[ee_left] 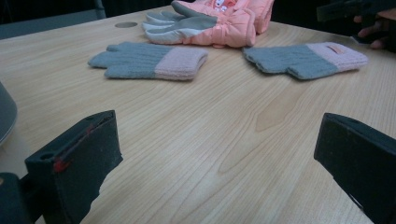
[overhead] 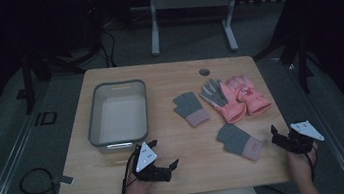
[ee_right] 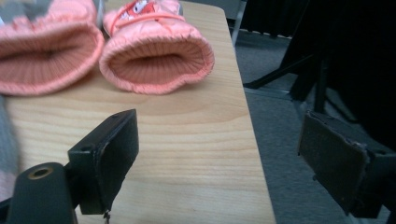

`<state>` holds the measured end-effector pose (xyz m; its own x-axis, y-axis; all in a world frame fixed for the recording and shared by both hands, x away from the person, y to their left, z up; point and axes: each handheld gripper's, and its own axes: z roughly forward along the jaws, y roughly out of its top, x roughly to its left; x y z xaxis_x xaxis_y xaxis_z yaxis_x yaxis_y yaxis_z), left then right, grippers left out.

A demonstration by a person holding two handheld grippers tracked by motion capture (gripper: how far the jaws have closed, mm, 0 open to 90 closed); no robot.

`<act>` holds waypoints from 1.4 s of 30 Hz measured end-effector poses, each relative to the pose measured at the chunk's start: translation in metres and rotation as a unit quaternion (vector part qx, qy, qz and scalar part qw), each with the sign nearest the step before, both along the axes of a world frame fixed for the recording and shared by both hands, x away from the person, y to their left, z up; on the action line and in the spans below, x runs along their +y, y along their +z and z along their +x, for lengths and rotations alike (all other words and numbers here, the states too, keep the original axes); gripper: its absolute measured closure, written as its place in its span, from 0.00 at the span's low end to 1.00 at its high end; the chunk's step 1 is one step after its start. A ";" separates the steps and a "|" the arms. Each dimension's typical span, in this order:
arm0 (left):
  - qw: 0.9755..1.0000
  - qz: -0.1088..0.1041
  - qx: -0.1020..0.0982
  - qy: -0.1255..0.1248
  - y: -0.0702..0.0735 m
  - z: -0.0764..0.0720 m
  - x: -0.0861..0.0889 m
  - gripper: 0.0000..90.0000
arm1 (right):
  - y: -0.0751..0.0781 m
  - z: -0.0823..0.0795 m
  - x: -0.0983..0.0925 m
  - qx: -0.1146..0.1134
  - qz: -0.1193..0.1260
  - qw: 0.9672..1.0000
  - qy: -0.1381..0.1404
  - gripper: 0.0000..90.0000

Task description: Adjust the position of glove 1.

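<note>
Both tongs, left (overhead: pixel 160 155) and right (overhead: pixel 280 135), we find released, empty; the right gripper view reveals pink gloves' (ee_right: pixel 154 56) open cuffs.

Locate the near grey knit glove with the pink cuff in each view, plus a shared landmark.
High view: near grey glove, right of centre, beside the right gripper.
Left gripper view: upper right.
Right gripper view: grey-pink strip at the left edge, probably it.
Shared landmark: pink padded gloves.
</note>
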<state>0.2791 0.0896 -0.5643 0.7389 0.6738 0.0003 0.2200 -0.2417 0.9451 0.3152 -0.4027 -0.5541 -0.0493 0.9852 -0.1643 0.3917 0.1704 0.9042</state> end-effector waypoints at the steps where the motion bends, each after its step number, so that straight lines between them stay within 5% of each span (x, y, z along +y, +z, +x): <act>1: 1.000 0.002 -0.001 0.001 0.000 0.000 0.000 0.00 | 0.000 0.000 0.000 0.003 -0.009 1.000 -0.001 0.14; 12: 1.000 -0.004 0.005 0.007 0.000 -0.001 0.000 0.00 | 0.000 0.001 -0.004 0.023 -0.015 0.999 -0.027 0.15; 22: 1.000 -0.006 0.003 0.005 0.000 -0.001 0.001 0.00 | 0.003 0.009 -0.003 0.062 -0.002 0.998 -0.018 0.15; 28: 1.000 -0.006 0.005 0.004 0.000 -0.001 0.001 0.00 | 0.018 0.013 -0.007 0.090 0.041 0.995 -0.018 0.15; 33: 1.000 -0.006 0.006 0.004 0.000 -0.001 0.001 0.00 | 0.037 0.013 -0.005 0.085 0.032 0.996 -0.022 0.15; 42: 1.000 -0.006 0.007 0.005 0.000 -0.001 0.001 0.00 | 0.066 0.021 0.011 0.074 0.032 0.997 0.009 0.14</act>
